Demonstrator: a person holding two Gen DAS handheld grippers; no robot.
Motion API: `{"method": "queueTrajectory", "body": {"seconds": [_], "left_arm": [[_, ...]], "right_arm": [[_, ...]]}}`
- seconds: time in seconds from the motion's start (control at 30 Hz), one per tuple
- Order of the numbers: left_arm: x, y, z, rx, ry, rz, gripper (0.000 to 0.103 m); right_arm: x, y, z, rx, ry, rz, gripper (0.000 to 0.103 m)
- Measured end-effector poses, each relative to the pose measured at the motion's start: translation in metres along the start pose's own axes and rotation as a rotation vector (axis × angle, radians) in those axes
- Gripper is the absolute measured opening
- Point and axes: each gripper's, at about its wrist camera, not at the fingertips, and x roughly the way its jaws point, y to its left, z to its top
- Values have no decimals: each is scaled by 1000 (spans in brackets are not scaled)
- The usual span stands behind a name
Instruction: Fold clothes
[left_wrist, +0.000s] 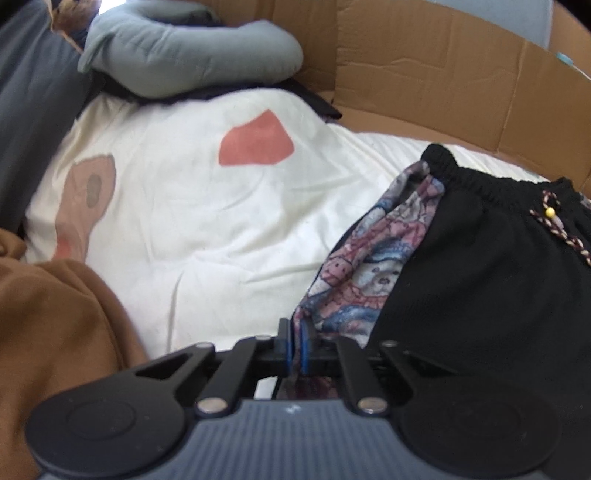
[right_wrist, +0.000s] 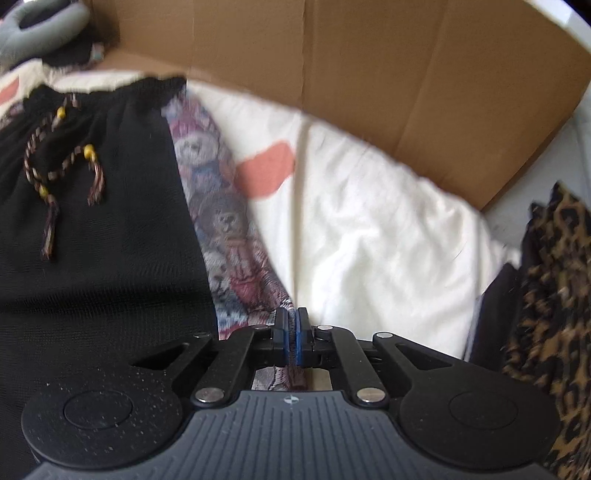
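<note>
Where the black knit shorts lie flat on a cream quilt, each side edge carries a woven strip printed with teddy bears, soft and slightly rumpled. The left gripper has its blue-padded fingers pinching the lower end of the left strip; the right gripper has its fingers pressed together on the hem of the right strip. The waistband is gathered elastic, with a braided drawstring carrying yellow beads. The quilt is puffy, with salmon patches. Creased corrugated cardboard curves behind it. A grey padded cushion sits at the far left, a brown fleece cloth near the left gripper, a leopard-print fabric at the right, blurred and cut off. The shorts' lower edge is hidden behind the grippers' bodies.
</note>
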Motion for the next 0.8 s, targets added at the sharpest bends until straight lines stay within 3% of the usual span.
{"method": "queueTrajectory", "body": {"seconds": [0.17, 0.2, 0.43, 0.53, 0.57, 0.8], "left_arm": [[-10, -5, 9, 15, -40, -39, 36], [-11, -7, 11, 21, -53, -43, 38], [2, -20, 25, 27, -59, -52, 39], [10, -24, 28, 37, -50, -62, 39], [12, -25, 29, 40, -51, -62, 39], [17, -26, 37, 34, -63, -72, 39]], "right_arm": [[-14, -6, 14, 47, -67, 74, 5], [-17, -6, 18, 46, -89, 80, 5], [1, 0, 42, 71, -132, 95, 6], [12, 4, 47, 83, -138, 105, 25], [15, 6, 47, 83, -140, 104, 27], [24, 18, 57, 87, -173, 113, 27]]}}
